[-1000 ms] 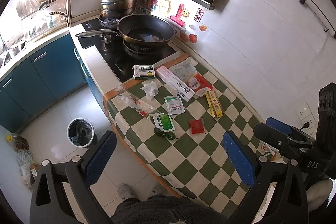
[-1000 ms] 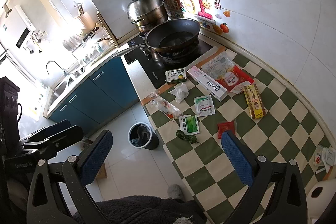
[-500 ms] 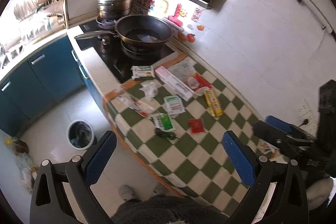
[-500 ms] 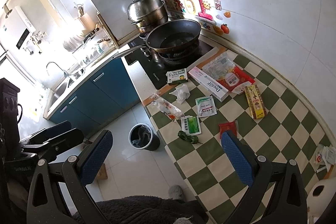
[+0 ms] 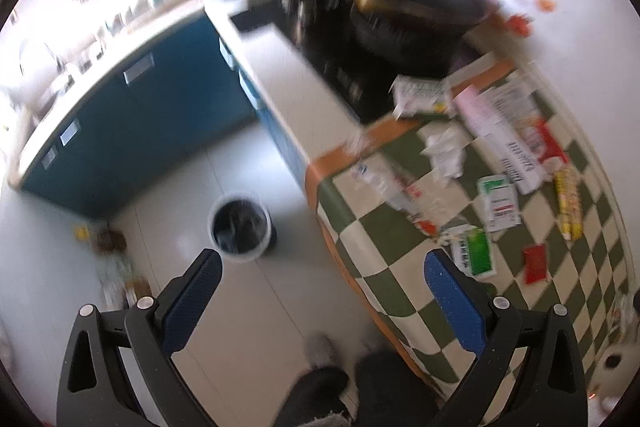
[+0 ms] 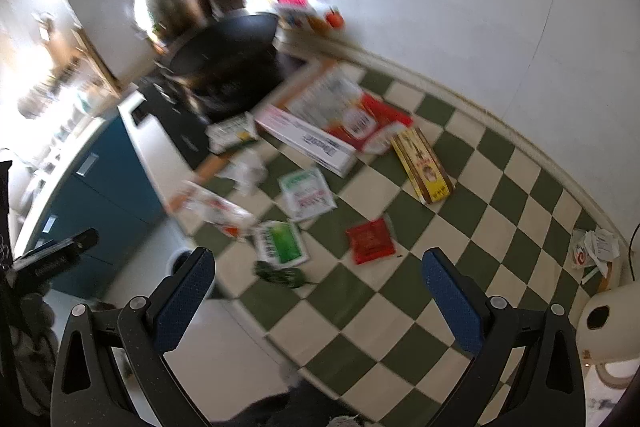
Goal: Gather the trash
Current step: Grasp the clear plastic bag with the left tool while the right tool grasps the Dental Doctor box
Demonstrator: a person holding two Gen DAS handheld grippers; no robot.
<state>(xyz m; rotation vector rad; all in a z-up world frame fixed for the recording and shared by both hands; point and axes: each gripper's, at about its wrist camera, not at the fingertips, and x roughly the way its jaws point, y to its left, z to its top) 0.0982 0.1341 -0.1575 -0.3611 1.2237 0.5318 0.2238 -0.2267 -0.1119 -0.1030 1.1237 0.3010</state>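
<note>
Trash lies scattered on a green-and-cream checkered cloth (image 6: pixel 472 227): a red sachet (image 6: pixel 371 241), a green sachet (image 6: pixel 281 242), a dark green wrapper (image 6: pixel 280 274), a white-red sachet (image 6: pixel 306 193), a crumpled tissue (image 6: pixel 248 171), a clear wrapper (image 6: pixel 216 207), a long white box (image 6: pixel 306 141) and a yellow box (image 6: pixel 423 166). My right gripper (image 6: pixel 318 291) is open and empty above the cloth's near edge. My left gripper (image 5: pixel 320 295) is open and empty, over the floor beside the counter. A dark-lined trash bin (image 5: pixel 240 229) stands on the floor. The green sachet (image 5: pixel 474 253) and red sachet (image 5: pixel 535 263) also show in the left wrist view.
A black wok (image 5: pixel 412 1) sits on the stove behind the cloth. Blue cabinets (image 5: pixel 132 115) run along the left. A small green-white box (image 6: pixel 232 135) lies by the stove. Crumpled papers (image 6: pixel 596 251) lie at the cloth's far right. Both views are motion-blurred.
Both grippers have dropped lower and closer. The left view has swung left toward the floor and bin; the right view has closed in on the trash on the cloth.
</note>
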